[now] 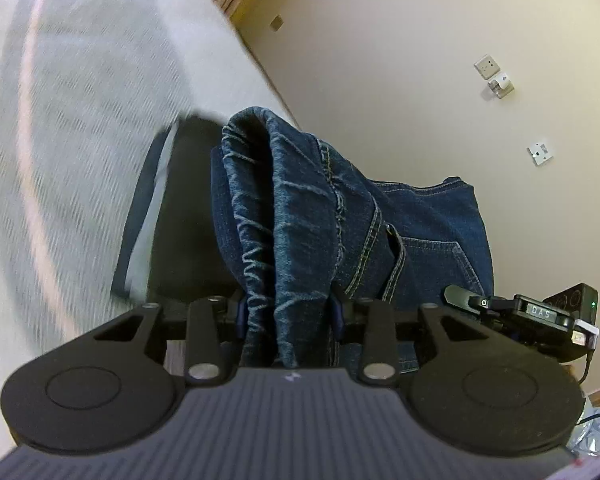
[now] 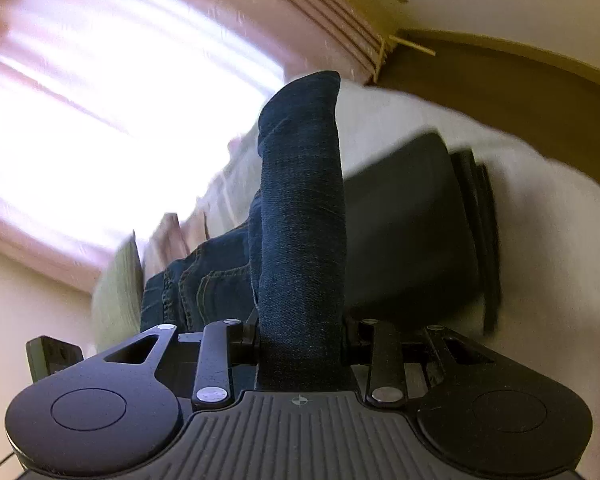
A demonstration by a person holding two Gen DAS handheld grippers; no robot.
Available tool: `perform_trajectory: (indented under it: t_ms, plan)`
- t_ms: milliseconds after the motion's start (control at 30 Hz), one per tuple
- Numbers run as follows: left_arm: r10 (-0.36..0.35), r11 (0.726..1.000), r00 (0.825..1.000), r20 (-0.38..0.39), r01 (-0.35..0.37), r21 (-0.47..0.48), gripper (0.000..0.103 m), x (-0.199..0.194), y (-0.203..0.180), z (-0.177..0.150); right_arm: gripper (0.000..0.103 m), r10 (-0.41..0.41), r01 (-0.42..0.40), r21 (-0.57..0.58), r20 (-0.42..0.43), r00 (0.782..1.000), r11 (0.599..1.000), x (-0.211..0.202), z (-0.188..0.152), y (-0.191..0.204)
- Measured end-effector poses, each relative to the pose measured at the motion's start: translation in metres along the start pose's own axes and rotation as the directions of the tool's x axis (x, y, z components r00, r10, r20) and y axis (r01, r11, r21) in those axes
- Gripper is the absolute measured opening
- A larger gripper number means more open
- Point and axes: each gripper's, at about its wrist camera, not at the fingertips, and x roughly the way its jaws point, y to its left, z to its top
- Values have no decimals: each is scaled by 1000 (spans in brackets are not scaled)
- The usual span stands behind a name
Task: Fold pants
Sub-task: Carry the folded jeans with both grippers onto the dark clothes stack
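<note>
Blue denim is being squeezed between the two fingers of the left gripper point(image 1: 288, 312). It is a bunched, wrinkly part of the pants point(image 1: 300, 216), with pale stitching running along it. More of the pants is hanging just ahead and to the right, where a pocket is being shown. A dark folded cloth point(image 1: 188, 208) is lying to the left, on a white bed point(image 1: 80, 140) that is looking blurry. The other gripper's black body point(image 1: 540, 312) is peeking in at the far right.

The right gripper point(image 2: 300, 344) is also being kept closed on the pants point(image 2: 300, 200). A thick roll of denim is sticking up straight ahead of it. A bright window point(image 2: 100, 120) is glowing far to the left.
</note>
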Motion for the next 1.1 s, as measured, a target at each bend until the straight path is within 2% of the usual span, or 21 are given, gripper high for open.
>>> perform_trajectory:
  t_ms: [133, 333, 667, 767, 867, 900, 1000, 1067, 1100]
  plan:
    - [25, 999, 1000, 16, -25, 22, 32, -2, -12, 8, 30, 23, -23, 10, 21, 1000, 1000, 23, 50, -6]
    - [46, 999, 999, -10, -46, -28, 32, 9, 9, 17, 30, 18, -18, 14, -15, 1000, 1000, 67, 85, -17]
    - [12, 995, 997, -77, -20, -100, 32, 62, 52, 12, 30, -52, 57, 54, -77, 996, 997, 96, 91, -58]
    - [8, 996, 996, -87, -16, -88, 32, 78, 59, 8, 32, -84, 89, 69, -83, 993, 994, 99, 89, -69]
    - [58, 997, 993, -106, -62, -37, 39, 100, 67, -2, 39, -205, 207, 20, -84, 975, 978, 112, 78, -78]
    - [71, 996, 991, -112, -75, -37, 43, 106, 71, -6, 40, -208, 209, 22, -58, 976, 978, 111, 74, -80]
    - [65, 996, 994, -89, -70, -53, 47, 100, 78, -9, 44, -212, 213, 28, -35, 977, 977, 102, 70, -76]
    - [86, 996, 994, -74, -88, -23, 49, 86, 80, -8, 53, -278, 278, -10, -5, 961, 961, 88, 73, -68]
    - [115, 993, 992, -50, -115, 4, 49, 75, 79, -7, 54, -319, 319, -39, 19, 948, 947, 78, 74, -63]
